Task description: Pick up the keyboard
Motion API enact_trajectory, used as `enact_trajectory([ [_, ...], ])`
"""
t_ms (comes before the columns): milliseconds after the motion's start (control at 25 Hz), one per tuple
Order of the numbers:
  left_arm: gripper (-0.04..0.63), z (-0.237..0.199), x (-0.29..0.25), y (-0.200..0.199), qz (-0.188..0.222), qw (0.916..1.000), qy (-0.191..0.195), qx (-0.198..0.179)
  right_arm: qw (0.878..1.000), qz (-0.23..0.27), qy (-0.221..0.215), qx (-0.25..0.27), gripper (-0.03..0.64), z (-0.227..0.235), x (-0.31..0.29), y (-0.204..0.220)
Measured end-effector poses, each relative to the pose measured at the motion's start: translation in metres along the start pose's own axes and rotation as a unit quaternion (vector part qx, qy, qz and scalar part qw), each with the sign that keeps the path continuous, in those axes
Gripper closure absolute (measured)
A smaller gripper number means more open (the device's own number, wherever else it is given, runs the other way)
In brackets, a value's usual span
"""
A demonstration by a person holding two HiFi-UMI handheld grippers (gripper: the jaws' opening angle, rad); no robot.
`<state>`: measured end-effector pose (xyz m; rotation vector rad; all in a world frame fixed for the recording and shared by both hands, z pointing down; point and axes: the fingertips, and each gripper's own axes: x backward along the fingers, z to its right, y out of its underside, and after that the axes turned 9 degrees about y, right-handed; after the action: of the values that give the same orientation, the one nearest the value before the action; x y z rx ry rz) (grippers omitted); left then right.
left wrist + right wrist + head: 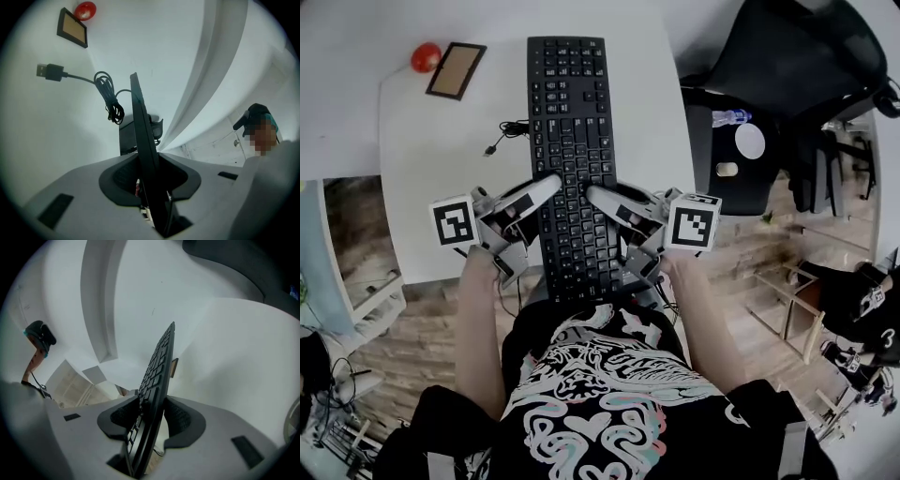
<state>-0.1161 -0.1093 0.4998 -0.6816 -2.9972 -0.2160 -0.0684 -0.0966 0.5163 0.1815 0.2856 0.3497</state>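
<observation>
The keyboard (573, 159) is seen steeply from overhead; it is shared, edge-on and very close, by both gripper views from opposite sides.

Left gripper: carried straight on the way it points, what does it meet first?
Most likely the black plastic keyboard, standing edge-on between its fingers; it would only slide deeper in.
</observation>
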Motion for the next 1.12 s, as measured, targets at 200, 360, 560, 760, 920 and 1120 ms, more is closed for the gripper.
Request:
enact_trajectory([
  [200, 0.486, 0.000, 0.002, -0.003, 0.005, 0.9997, -0.008, -0.022, 1.000, -0.001, -0.013, 0.009, 0.431, 0.000, -0.002, 0.002],
  [360, 0.486, 0.004, -0.001, -0.008, 0.026, 0.9987, 0.014, -0.041, 1.000, -0.005, -0.028, 0.011, 0.431, 0.001, -0.003, 0.002],
  [560, 0.486, 0.002, -0.007, -0.002, 0.053, 0.9982, -0.015, -0.023, 0.999, -0.028, -0.036, 0.012, 0.431, 0.001, 0.005, 0.004],
  [760, 0.485, -0.002, -0.001, 0.000, 0.066, 0.9970, -0.038, -0.018, 0.999, -0.024, -0.041, 0.009, 0.430, -0.001, 0.003, 0.005],
  [920, 0.483, -0.008, 0.001, 0.002, 0.070, 0.9969, -0.026, -0.027, 0.999, -0.014, -0.045, 0.025, 0.431, 0.002, 0.003, 0.007],
  [1120, 0.483, -0.008, -0.001, 0.000, 0.069, 0.9968, -0.016, -0.038, 0.998, -0.010, -0.044, 0.044, 0.431, 0.002, 0.004, 0.004],
])
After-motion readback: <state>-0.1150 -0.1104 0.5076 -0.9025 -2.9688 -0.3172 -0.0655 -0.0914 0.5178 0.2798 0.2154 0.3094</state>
